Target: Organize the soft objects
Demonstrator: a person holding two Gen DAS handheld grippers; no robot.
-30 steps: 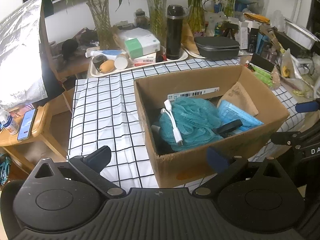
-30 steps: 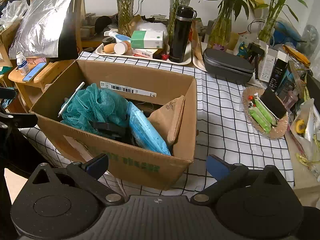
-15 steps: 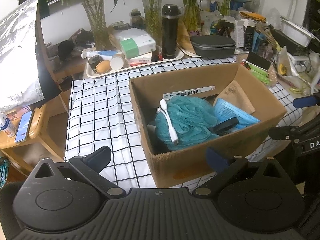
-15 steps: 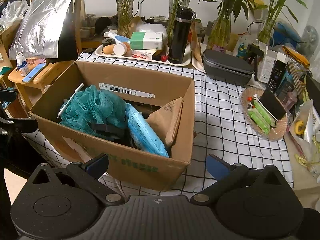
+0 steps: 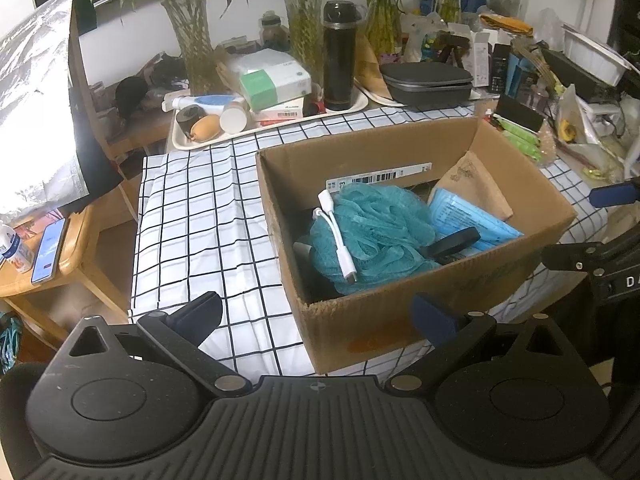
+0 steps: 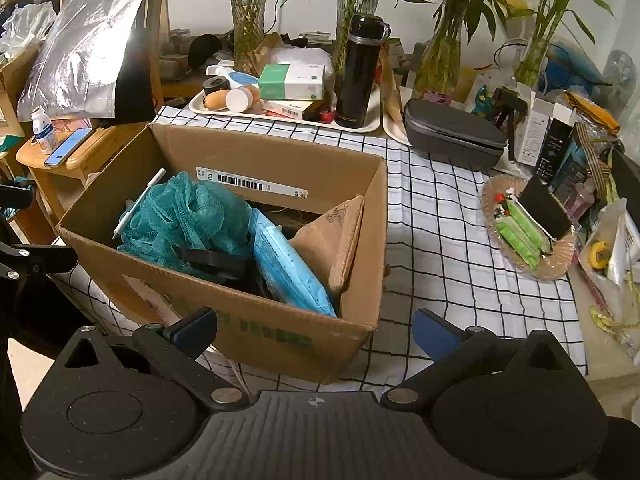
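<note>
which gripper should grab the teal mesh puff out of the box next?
Probably left. The left gripper faces the box end where the puff lies; from the right gripper it sits at the far-left end. Both are open and empty.

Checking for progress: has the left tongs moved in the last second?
Yes, slightly. In its view the box and tray sit a little lower, so the open left tongs tilted or drew back a bit.

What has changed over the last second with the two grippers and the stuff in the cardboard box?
Both views shift slightly, so the hand-held grippers drifted a little; the cardboard box sits a bit differently in each frame. Nothing was taken hold of or let go: the left gripper and right gripper stay open and empty. The teal bath pouf, white cable and blue packet lie in the box as before.
</note>
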